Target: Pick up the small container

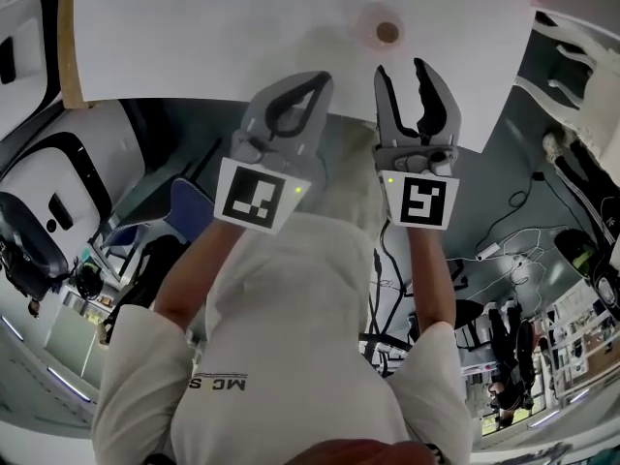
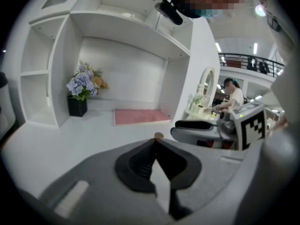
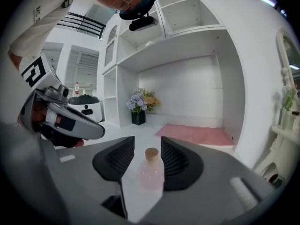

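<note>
Currently: left gripper (image 2: 154, 140) is closed, tips meeting, nothing in it, hovering at the near edge of the white bench (image 1: 194, 27). Right of it, the right gripper (image 3: 147, 142) is wide open. The small container (image 3: 151, 171), a pink bottle with a cork top, stands upright on the bench in line with the gap between its jaws, neither pad pressing on it. Far behind: flower pot (image 3: 138, 116) left, pink mat (image 3: 197, 134) right.

Most of the small container (image 2: 159, 136) behind the left claw (image 2: 155, 143)
</note>
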Available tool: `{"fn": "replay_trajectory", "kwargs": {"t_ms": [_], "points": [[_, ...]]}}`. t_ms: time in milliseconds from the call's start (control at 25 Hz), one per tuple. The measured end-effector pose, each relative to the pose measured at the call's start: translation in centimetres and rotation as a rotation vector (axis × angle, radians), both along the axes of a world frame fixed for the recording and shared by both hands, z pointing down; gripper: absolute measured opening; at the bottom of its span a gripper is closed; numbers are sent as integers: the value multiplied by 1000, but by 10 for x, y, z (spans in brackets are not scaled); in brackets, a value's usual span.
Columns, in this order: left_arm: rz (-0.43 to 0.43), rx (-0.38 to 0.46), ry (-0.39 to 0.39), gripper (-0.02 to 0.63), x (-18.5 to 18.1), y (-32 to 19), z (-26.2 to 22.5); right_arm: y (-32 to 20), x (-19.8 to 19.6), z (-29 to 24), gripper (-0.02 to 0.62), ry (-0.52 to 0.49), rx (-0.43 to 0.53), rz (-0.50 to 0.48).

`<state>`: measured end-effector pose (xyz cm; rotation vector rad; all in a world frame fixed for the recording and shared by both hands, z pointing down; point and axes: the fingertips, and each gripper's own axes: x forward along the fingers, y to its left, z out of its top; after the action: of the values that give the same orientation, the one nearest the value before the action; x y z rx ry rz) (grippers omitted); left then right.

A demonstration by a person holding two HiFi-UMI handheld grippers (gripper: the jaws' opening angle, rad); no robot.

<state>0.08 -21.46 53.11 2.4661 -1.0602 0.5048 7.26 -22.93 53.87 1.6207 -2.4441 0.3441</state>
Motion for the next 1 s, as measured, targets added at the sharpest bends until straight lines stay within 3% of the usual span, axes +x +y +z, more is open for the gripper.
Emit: {"fn": "replay_trajectory", "kwargs": {"t_ms": [680,840,1000], "points": [[-46,-73,-18,-2,-1,-9,66,-43,1,80,183,52,31,40],[-43,-93,-24,-2,-5,-7,75,-48,-3,86,132,88,53,45],[-55,-109,-28,-2,-14,-9,80,-48,-5,86,125,85,52,45]]}}
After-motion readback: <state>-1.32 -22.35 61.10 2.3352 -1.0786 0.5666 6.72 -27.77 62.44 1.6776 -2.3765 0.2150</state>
